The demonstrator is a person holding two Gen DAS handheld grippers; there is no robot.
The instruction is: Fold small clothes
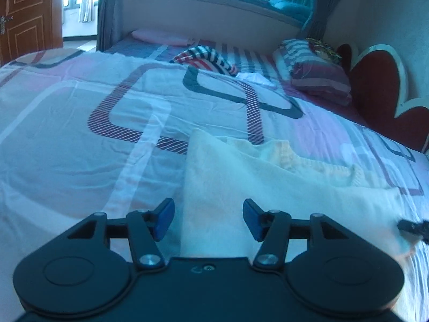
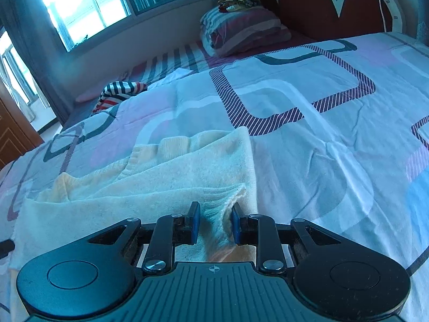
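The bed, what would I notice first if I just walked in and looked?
Probably the cream knitted garment lying folded on the patterned bedspread, right in front of both grippers. The right gripper has a bunched corner of it between its blue pads, while the left gripper stands open over its edge. Behind sits a red heart-shaped headboard.

Bed with a patterned quilt and a few clothes

The bed (image 1: 67, 139) wore a pale quilt (image 2: 308, 139) marked with striped loops. A cream knit garment (image 1: 254, 187) lay folded at its six o'clock edge; toward twelve o'clock sat a striped cloth (image 1: 209, 57), and at two o'clock a folded striped blanket (image 1: 316, 72).
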